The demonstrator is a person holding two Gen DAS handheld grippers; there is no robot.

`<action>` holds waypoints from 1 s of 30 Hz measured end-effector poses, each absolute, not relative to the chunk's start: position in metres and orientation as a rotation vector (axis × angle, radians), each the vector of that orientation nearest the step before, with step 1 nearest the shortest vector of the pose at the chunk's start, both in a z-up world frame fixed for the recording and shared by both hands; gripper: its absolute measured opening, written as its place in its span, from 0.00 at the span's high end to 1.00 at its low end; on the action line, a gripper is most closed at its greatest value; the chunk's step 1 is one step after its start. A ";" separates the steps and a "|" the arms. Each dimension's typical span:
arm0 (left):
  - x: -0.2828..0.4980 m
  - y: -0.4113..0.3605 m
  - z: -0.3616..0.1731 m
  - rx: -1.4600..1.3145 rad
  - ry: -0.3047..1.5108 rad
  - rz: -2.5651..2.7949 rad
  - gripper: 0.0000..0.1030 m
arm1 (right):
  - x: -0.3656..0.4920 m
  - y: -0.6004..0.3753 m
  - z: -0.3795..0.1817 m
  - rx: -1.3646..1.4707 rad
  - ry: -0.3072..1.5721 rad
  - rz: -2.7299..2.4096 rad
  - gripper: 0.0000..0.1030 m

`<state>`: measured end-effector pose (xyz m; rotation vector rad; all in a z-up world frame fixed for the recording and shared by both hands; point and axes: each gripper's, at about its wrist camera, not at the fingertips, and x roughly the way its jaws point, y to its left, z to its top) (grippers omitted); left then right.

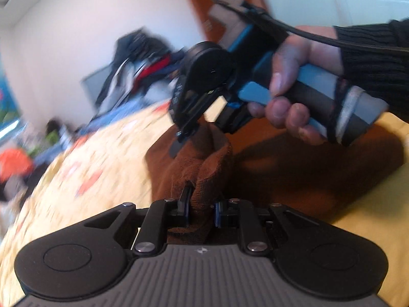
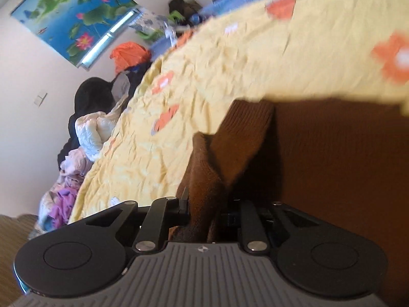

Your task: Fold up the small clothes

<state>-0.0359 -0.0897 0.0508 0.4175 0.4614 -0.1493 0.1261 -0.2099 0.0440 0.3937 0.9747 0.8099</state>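
I am working in a bedroom of a home. A bed with a yellow flowered sheet (image 2: 230, 76) fills the view, piles of clothes (image 2: 81, 138) lie along its edge, and a lotus picture (image 2: 74, 18) hangs on the white wall (image 2: 28, 81).

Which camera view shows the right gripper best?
The left wrist view: the whole right gripper shows from the side, held in a hand, its jaws pinching the brown knitted garment. The right wrist view shows only its own base and jaws, shut on that garment.
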 end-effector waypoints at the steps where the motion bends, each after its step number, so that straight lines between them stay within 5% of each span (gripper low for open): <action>1: -0.037 -0.103 0.054 0.421 0.442 -0.190 0.84 | 0.124 -0.229 0.053 0.366 0.940 0.798 0.78; 9: -0.036 -0.214 0.034 0.456 0.467 -0.487 0.84 | 0.095 -0.371 0.063 0.241 0.857 0.553 0.77; 12: -0.040 -0.224 0.022 0.530 0.450 -0.482 0.83 | 0.097 -0.402 0.028 0.318 0.922 0.440 0.47; 15: -0.052 -0.195 0.038 0.473 0.446 -0.584 0.68 | 0.085 -0.418 0.031 0.411 0.854 0.473 0.31; 16: -0.064 -0.184 0.044 0.434 0.430 -0.618 0.53 | 0.080 -0.421 0.036 0.429 0.823 0.477 0.28; 17: -0.072 -0.169 0.047 0.414 0.395 -0.615 0.28 | 0.076 -0.424 0.040 0.437 0.803 0.475 0.28; 19: -0.096 -0.143 0.046 0.445 0.269 -0.520 0.11 | 0.066 -0.425 0.049 0.443 0.776 0.478 0.28; 28: -0.082 -0.119 0.007 0.633 0.352 -0.283 0.12 | -0.002 -0.392 0.065 0.337 0.763 0.603 0.28; 30: -0.075 -0.121 0.004 0.633 0.377 -0.295 0.20 | -0.007 -0.375 0.062 0.268 0.806 0.642 0.29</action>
